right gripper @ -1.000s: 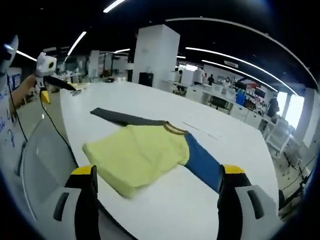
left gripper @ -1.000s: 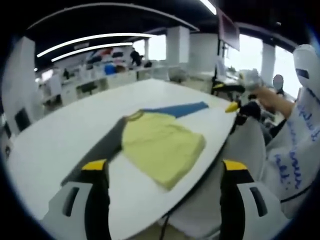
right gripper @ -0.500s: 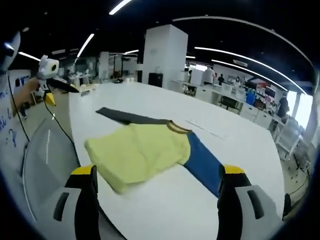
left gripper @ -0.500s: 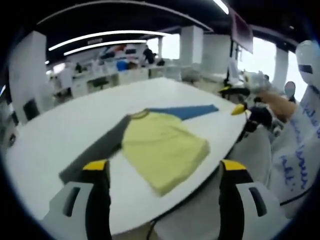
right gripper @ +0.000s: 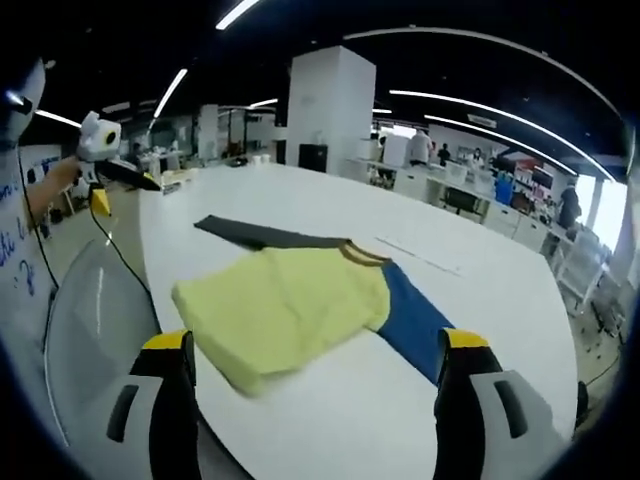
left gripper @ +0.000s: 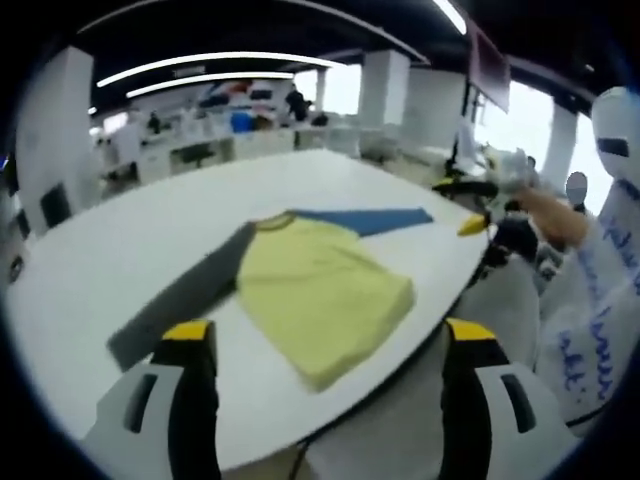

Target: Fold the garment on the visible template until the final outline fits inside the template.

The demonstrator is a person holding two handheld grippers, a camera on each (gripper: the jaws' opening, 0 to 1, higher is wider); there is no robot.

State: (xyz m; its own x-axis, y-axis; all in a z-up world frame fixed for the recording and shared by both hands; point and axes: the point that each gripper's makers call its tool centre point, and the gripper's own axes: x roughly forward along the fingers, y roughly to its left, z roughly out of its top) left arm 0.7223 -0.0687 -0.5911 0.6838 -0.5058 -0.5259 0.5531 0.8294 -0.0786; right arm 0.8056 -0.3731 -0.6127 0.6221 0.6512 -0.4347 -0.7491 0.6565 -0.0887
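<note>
Garment (left gripper: 320, 285) spread flat on the white table (left gripper: 110, 270), near the table's curved edge in the left gripper view; yellow body folded to a rough rectangle, 1 grey sleeve (left gripper: 180, 300) stretched out to the left and nearer, 1 blue sleeve (left gripper: 365, 220) reaching to the right and farther; brownish collar at the far end of the yellow part.

Left gripper (left gripper: 325, 345) held above the near table edge, 2 yellow-tipped jaws wide apart, nothing between them, not touching the cloth.

Seen from the right gripper view, same garment (right gripper: 285, 305) lying in the near middle of the table (right gripper: 480, 270); grey sleeve (right gripper: 255, 235) running far and left, blue sleeve (right gripper: 415, 320) running right, its end passing behind the right jaw; faint thin line on the tabletop beyond the blue sleeve, too faint to tell whether it marks the template.

Right gripper (right gripper: 315, 345) likewise spread open and empty, poised off the cloth.

Other gripper (right gripper: 100, 150) visible at the far left of the right gripper view, carried by a hand (right gripper: 50, 185) in a white sleeve; grey chair back (right gripper: 90, 330) just beside the table edge; office desks and a white column (right gripper: 320, 110) well beyond.
</note>
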